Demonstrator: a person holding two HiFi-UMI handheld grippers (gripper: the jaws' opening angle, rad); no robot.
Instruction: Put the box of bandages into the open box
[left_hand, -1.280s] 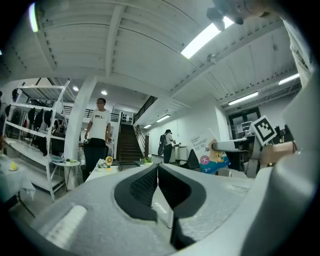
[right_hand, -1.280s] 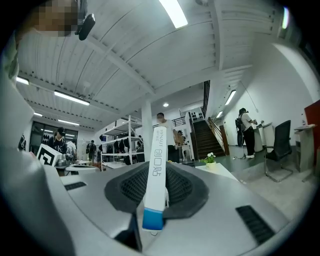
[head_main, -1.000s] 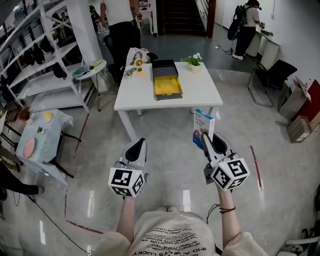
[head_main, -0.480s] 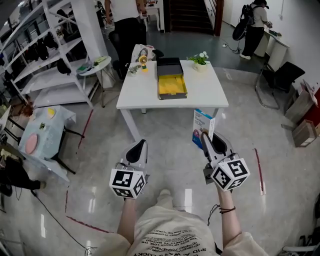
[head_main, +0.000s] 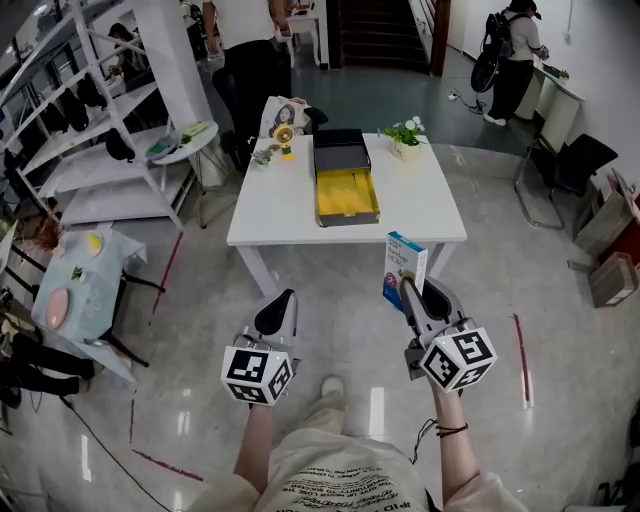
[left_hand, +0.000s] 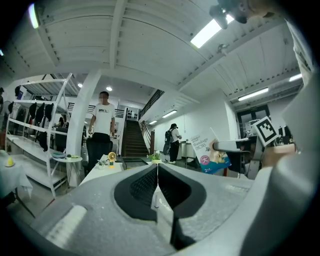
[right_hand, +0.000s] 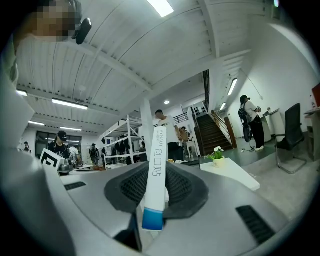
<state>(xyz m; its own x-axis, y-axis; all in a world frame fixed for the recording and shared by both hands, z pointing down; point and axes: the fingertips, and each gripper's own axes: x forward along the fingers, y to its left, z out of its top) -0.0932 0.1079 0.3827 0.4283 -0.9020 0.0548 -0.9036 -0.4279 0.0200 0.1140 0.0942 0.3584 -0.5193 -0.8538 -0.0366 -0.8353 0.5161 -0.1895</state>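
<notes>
While outside table (head_main: 275, 200) edge, bandage box (head_main: 403, 268)

Bandage box part-covered, table clutter unreadable

Head view, centre right: my right gripper (head_main: 410, 292) covers the lower right of the box of bandages (head_main: 403, 260). The small items (head_main: 276, 138) on the table (head_main: 280, 205), upper middle, are too small to tell. The right gripper view shows only the box's narrow edge.

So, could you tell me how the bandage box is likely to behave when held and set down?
The bandage box looks like thin cardboard, so probably light and crushable if squeezed hard. The right gripper clamps it near its lower end, so it might pivot. Tall and slim, it may tip if stood upright.
</notes>
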